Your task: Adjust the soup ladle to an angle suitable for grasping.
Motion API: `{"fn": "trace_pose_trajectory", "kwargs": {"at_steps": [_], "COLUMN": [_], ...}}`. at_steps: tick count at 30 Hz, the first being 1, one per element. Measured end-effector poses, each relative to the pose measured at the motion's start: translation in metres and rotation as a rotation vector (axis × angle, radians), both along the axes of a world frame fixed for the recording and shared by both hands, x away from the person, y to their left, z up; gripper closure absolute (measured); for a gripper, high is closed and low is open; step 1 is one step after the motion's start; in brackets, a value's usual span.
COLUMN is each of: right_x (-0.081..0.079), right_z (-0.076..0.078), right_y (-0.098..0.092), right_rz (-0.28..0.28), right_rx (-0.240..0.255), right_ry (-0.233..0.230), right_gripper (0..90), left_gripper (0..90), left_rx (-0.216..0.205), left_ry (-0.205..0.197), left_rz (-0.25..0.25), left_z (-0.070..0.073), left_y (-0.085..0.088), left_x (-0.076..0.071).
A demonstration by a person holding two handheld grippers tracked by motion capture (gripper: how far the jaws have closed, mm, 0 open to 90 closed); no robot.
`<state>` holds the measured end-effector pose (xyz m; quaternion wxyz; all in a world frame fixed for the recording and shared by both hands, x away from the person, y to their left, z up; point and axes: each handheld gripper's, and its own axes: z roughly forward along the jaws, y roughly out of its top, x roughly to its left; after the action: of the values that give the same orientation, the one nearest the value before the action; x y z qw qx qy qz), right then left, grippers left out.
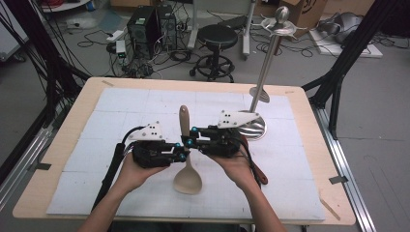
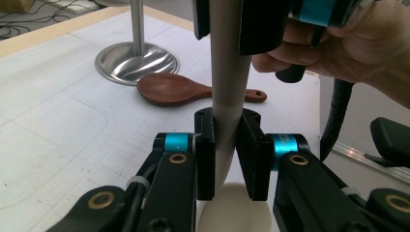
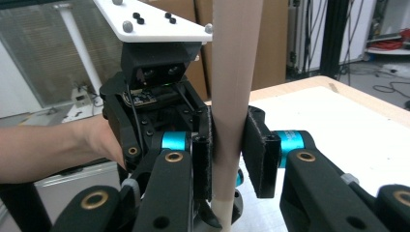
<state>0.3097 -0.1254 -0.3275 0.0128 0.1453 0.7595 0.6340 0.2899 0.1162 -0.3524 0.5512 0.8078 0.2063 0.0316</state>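
Both grippers hold 1 pale spoon (image 1: 185, 159) above the white mat (image 1: 111, 121) on the bench (image 1: 82, 96). The left gripper (image 1: 183, 153) pinches its handle just above the bowl, pads tight on both sides in the left gripper view. The right gripper (image 1: 190, 137) pinches the handle higher up, nearer its tip. The spoon's bowl points toward the person. A dark wooden spoon (image 2: 176, 89) lies flat on the mat, just beside the round base of a steel stand (image 1: 257, 125), well apart from the grippers.
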Motion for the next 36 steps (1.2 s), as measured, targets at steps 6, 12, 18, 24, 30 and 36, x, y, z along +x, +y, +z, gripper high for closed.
{"fn": "trace_pose_trajectory", "kwargs": {"at_steps": [6,12,18,24,30,36], "right_x": [0.002,0.007,0.01,0.014,0.017,0.021], "right_z": [-0.001,0.003,0.01,0.017,0.021,0.022], "right_y": [-0.001,-0.008,-0.02,-0.034,-0.044,-0.05], "right_rz": [0.022,0.007,-0.019,-0.047,-0.082,-0.102], "right_rx": [-0.011,-0.005,0.005,0.02,0.014,0.017], "right_ry": [0.016,0.014,0.009,0.009,0.001,0.003], "right_gripper": [76.0,76.1,76.1,76.1,76.1,76.1], "left_gripper": [66.8,58.1,51.8,44.3,37.3,33.9], "left_rx": [-0.023,-0.022,0.013,0.007,0.019,0.006], "left_ry": [0.0,-0.009,-0.018,-0.018,-0.035,-0.038], "left_rz": [-0.022,-0.005,0.02,0.039,0.086,0.123], "left_z": [0.003,0.006,0.003,0.0,-0.002,-0.007], "left_y": [0.006,0.014,0.025,0.036,0.048,0.06], "left_x": [-0.001,-0.001,-0.002,-0.003,-0.006,-0.009]}}
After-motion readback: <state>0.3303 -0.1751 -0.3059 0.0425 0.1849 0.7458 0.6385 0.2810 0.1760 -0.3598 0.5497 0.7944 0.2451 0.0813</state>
